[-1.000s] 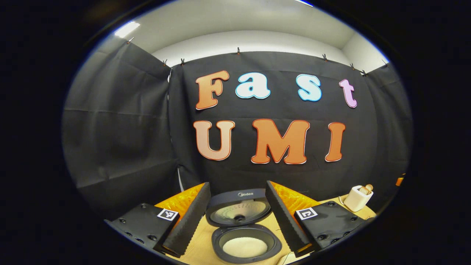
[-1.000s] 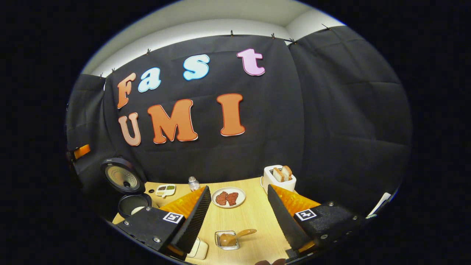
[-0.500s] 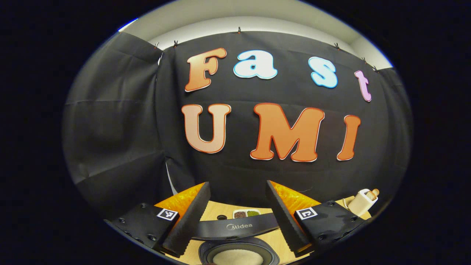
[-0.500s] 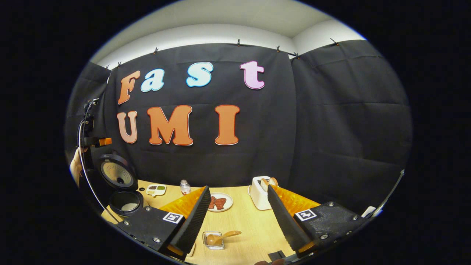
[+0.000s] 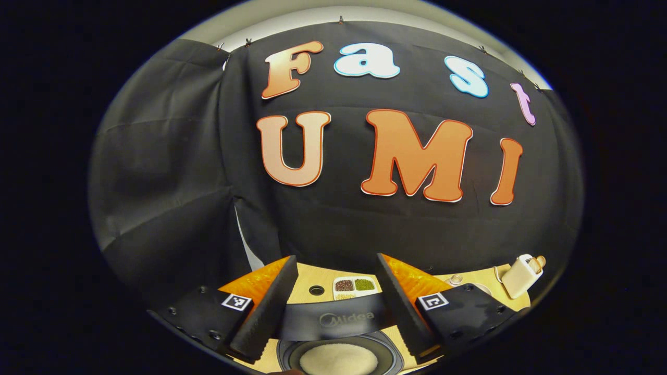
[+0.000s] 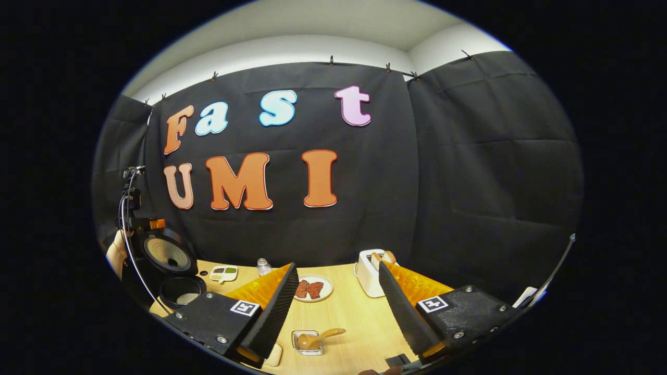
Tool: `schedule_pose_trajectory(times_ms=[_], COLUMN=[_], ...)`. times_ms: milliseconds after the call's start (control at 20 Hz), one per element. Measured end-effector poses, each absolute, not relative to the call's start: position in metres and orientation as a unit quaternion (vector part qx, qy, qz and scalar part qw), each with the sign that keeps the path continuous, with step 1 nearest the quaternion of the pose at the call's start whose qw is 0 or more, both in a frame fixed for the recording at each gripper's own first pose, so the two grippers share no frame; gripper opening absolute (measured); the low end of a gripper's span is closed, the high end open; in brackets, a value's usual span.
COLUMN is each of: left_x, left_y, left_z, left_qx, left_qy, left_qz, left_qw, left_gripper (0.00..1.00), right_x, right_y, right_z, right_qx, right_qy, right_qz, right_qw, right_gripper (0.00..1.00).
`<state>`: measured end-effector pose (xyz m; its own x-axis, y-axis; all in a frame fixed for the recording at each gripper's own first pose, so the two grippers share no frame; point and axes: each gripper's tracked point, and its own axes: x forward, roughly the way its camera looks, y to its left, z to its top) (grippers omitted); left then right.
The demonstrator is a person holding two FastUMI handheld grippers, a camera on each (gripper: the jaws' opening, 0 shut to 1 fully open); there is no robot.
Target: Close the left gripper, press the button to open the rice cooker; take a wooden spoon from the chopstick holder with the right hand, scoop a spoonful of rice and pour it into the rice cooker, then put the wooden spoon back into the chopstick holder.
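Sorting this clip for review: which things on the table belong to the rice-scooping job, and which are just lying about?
Job:
rice cooker, lid up, rice in the pot
wooden spoon, lying in a small clear container
left gripper, open
right gripper, open

Lying about:
toaster with bread
plate of meat
divided dish
small bottle

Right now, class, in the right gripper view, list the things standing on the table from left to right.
Open rice cooker → divided sauce dish → small bottle → plate of meat → toaster with bread.
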<state>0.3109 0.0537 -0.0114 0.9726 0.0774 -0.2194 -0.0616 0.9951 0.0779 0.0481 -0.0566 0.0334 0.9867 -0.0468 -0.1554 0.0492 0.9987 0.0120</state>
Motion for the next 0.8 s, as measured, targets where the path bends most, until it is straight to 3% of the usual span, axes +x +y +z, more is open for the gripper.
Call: schedule_pose_trajectory(times_ms=[400, 450, 500, 800], left_x=[0.240, 0.229, 0.218, 0.175], left_y=[0.039, 0.036, 0.035, 0.026], left_z=[-0.045, -0.054, -0.064, -0.137], left_qx=[0.038, 0.036, 0.038, 0.041], left_qy=[0.103, 0.100, 0.101, 0.117], left_qz=[0.021, 0.020, 0.021, 0.023], left_qw=[0.994, 0.994, 0.994, 0.992], left_gripper=[0.99, 0.99, 1.00, 0.99], right_x=[0.064, 0.066, 0.067, 0.072], right_y=[-0.048, -0.048, -0.047, -0.049], right_z=[0.025, 0.024, 0.025, 0.024], right_qx=[0.019, 0.018, 0.017, 0.013], right_qy=[0.083, 0.084, 0.083, 0.086], right_qz=[0.008, 0.012, 0.016, 0.032], right_qw=[0.996, 0.996, 0.996, 0.996], right_gripper=[0.95, 1.00, 0.95, 0.95])
